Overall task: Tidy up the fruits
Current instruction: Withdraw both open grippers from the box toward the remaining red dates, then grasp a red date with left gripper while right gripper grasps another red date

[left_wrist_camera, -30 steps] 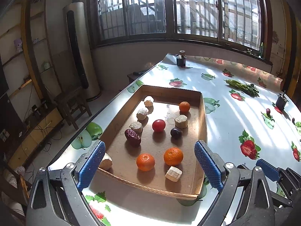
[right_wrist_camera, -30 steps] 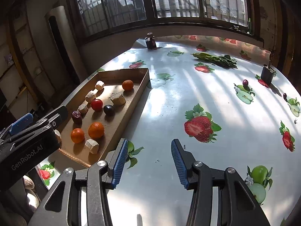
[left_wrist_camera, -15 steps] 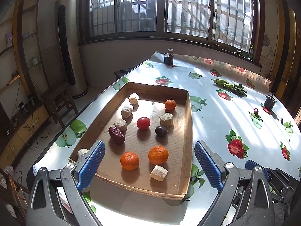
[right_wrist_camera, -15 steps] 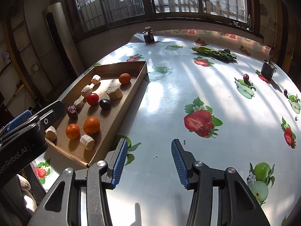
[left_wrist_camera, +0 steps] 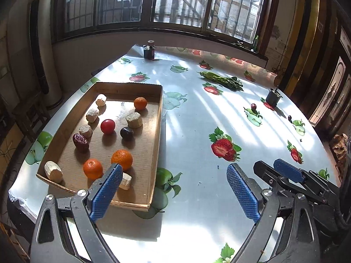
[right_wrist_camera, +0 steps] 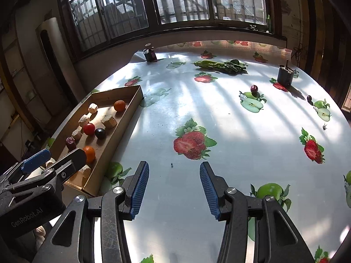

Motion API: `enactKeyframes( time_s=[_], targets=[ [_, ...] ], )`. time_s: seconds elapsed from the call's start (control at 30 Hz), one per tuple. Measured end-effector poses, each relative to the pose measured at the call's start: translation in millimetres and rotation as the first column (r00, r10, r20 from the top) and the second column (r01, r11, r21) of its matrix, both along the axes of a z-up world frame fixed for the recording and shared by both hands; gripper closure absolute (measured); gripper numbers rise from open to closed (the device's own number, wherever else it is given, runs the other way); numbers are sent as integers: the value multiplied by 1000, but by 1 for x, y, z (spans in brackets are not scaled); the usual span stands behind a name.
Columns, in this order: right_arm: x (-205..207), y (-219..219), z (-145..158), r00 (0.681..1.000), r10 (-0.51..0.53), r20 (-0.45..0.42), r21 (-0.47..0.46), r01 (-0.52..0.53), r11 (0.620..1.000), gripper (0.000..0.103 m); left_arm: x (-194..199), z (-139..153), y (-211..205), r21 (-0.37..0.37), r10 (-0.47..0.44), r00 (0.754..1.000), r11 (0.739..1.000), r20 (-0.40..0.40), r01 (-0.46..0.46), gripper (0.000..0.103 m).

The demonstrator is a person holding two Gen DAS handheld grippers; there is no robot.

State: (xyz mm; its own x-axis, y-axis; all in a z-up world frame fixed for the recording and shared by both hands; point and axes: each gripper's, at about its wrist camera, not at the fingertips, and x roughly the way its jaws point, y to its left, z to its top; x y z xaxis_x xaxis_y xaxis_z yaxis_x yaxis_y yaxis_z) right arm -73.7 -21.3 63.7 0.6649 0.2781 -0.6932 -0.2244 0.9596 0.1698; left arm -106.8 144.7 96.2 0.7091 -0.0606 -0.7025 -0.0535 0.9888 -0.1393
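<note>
The cardboard tray (left_wrist_camera: pixel 158 131) of fruits runs lengthwise toward the window; right of it, both the left gripper (left_wrist_camera: pixel 173 188) and right gripper (right_wrist_camera: pixel 174 188) gape empty.

White lettering "GenRobot.AI" stands on the black plastic body of the left gripper (right_wrist_camera: pixel 49 163), low left in the right wrist view.

The worktop (left_wrist_camera: pixel 197 118) wears a glossy cloth printed with strawberries and apples. A dark jar (left_wrist_camera: pixel 149 50) stands at its far edge, below barred windows (left_wrist_camera: pixel 175 2). A tall white air conditioner (left_wrist_camera: pixel 41 43) stands left, by a wooden stool (left_wrist_camera: pixel 28 114).
</note>
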Motion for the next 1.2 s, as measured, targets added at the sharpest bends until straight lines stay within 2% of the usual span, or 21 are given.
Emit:
enactKeyframes(
  time_s=[0.2,0.33,0.4,0.5,0.6,0.7,0.83,1.0,1.07,1.13,1.2],
  targets=[
    [13,-46,11,998,-65,-8,-31,65,997,51,13,34,-25,15,-74,996,997,58,73,7],
    [29,-88,26,995,-100,-23,-43,99,994,51,36,71,-40,15,-112,988,994,110,111,7],
    [40,-118,38,992,-120,-34,-24,119,993,51,51,92,-44,-14,-132,983,991,130,135,7],
    [60,-171,56,977,-213,-22,-14,212,977,50,75,113,-53,-10,-146,982,989,119,148,7],
    [86,-219,58,947,-320,-25,-48,319,947,46,102,122,-71,15,-181,974,983,137,181,7],
    [114,-250,40,934,-341,-107,-8,342,940,46,134,110,-93,15,-213,972,977,103,212,7],
    [142,-273,10,925,-346,-161,80,361,929,47,184,69,-129,-65,-293,956,955,-26,290,8],
    [150,-302,-14,893,-402,-202,196,439,877,47,237,12,-159,-160,-328,934,938,-138,306,8],
    [145,-317,-18,878,-437,-195,236,474,848,47,255,-6,-170,-184,-342,926,932,-160,313,15],
    [140,-326,-21,874,-455,-168,262,485,834,46,277,-25,-187,-198,-371,908,922,-194,334,36],
    [137,-331,-23,874,-465,-143,287,487,825,46,294,-40,-201,-211,-382,898,917,-220,338,42]
  ],
)
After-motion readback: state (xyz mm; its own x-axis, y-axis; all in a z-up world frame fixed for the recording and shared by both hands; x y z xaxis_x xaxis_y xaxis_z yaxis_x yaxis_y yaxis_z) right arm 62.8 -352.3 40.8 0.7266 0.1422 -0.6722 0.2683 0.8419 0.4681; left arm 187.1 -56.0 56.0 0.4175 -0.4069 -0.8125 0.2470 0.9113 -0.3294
